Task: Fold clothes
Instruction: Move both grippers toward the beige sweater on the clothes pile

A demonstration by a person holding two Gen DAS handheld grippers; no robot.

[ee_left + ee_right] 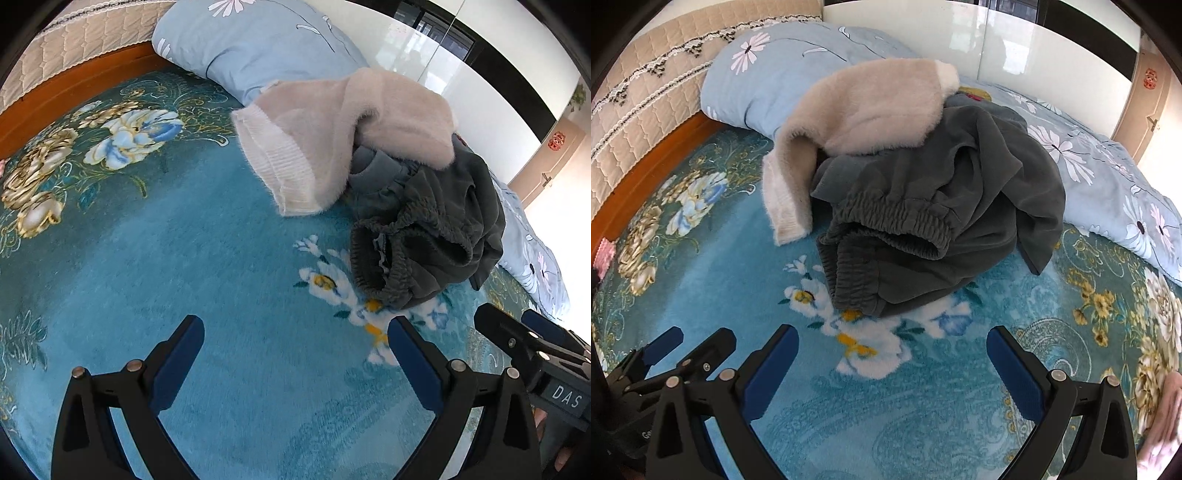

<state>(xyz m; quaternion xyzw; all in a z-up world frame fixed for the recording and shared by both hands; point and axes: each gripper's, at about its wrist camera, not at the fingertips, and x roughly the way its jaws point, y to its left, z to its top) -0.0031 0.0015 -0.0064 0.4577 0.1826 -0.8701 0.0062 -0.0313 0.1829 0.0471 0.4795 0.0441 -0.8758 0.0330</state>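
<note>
Both claws hung wide & empty – left gripper (295, 334), right gripper (892, 341) – over the blanket (923, 406). Dark grey trousers (923, 229) lay crumpled mid-bed under a cream fleece top (864, 110), toward the pillow (775, 74) at the head edge. Best grip, I'd judge: the elastic waistband (897, 218), pinched at both ends.

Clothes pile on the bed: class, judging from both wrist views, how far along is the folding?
Done: nothing looks folded; the dark grey trousers lie crumpled with the fluffy beige sweater draped over them. In hand: nothing; the left gripper and right gripper are open above the blue floral blanket. Left: separating and folding both garments.
</note>
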